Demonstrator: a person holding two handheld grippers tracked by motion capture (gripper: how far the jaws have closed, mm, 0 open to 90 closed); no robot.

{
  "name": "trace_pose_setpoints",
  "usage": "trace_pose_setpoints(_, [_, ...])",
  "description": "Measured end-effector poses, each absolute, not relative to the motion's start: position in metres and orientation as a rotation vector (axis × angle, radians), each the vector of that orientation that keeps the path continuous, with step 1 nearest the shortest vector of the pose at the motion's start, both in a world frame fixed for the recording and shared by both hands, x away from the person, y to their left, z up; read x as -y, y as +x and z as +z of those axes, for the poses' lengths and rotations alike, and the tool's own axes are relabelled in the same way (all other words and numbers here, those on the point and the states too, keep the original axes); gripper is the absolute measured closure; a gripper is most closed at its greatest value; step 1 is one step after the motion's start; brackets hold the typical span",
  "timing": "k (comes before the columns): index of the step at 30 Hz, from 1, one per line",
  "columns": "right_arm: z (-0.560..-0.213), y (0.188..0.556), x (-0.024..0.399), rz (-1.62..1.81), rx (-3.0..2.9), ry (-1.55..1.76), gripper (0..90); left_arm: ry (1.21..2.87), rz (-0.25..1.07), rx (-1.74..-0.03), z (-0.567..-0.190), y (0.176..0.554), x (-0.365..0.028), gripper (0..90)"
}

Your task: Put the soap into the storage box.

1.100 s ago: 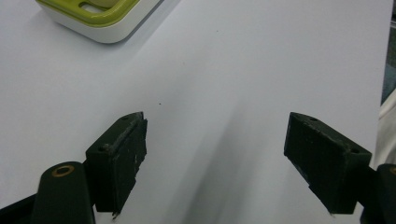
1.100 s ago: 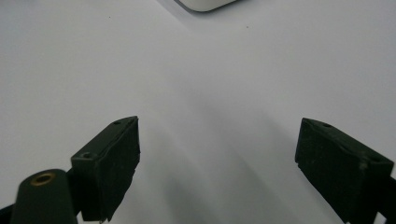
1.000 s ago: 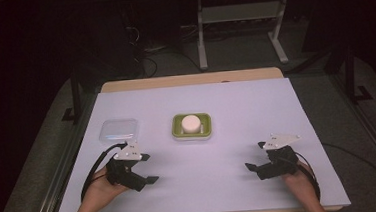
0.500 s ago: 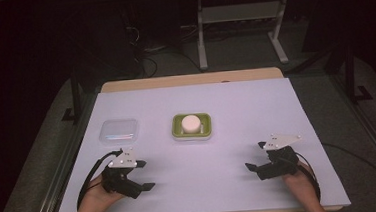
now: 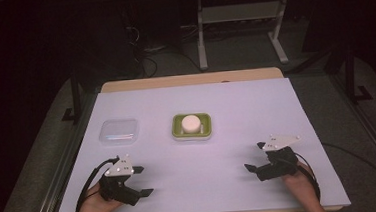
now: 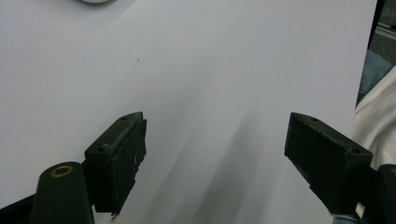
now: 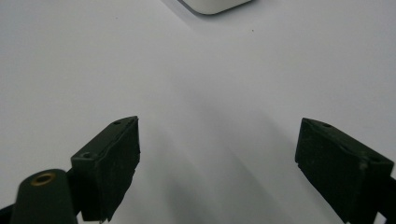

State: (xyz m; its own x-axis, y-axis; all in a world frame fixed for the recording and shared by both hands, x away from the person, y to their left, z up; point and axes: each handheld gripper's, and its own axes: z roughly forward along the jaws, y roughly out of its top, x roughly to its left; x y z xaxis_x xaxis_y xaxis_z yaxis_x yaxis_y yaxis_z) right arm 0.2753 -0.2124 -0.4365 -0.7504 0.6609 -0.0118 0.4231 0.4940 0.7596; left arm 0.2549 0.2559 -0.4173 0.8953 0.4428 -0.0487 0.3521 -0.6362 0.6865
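A green square dish (image 5: 177, 129) stands mid-table with a white round object (image 5: 190, 123) in it. Left of it lies a clear plastic lid or box (image 5: 119, 130). My left gripper (image 5: 141, 181) rests low at the front left, open, its jaws wide apart over bare white table (image 6: 215, 140). At the front right my right gripper (image 5: 255, 156) is open too, with nothing between its jaws (image 7: 217, 158). A pale rim of the dish (image 7: 212, 6) shows at the top of the right gripper view. Both grippers are well short of the dish.
The white table top (image 5: 246, 112) has a wooden strip (image 5: 189, 80) along its far edge. Beyond it stand a metal frame (image 5: 240, 17) and cables on a dark floor. A sleeve and denim (image 6: 376, 88) lie at the right of the left gripper view.
My left gripper has drawn back toward the table's front edge and slightly left. The right gripper has stayed where it was.
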Motion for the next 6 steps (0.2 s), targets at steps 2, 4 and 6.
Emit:
trace_pose_setpoints(2, [-0.4364,0.275,0.2121,1.117,-2.442,0.911,13.2,2.327,0.156,-0.566,-0.4195,0.2537,-0.2568,20.4])
trace_pose_setpoints(4, [-0.436,0.2748,0.2117,1.116,-2.445,0.905,13.2,2.332,0.158,-0.562,-0.4215,0.2546,-0.2575,20.4])
trace_pose_setpoints(6, [-0.4357,0.2751,0.2116,1.119,-2.445,0.894,13.2,2.324,0.156,-0.572,-0.4234,0.2558,-0.2583,20.4])
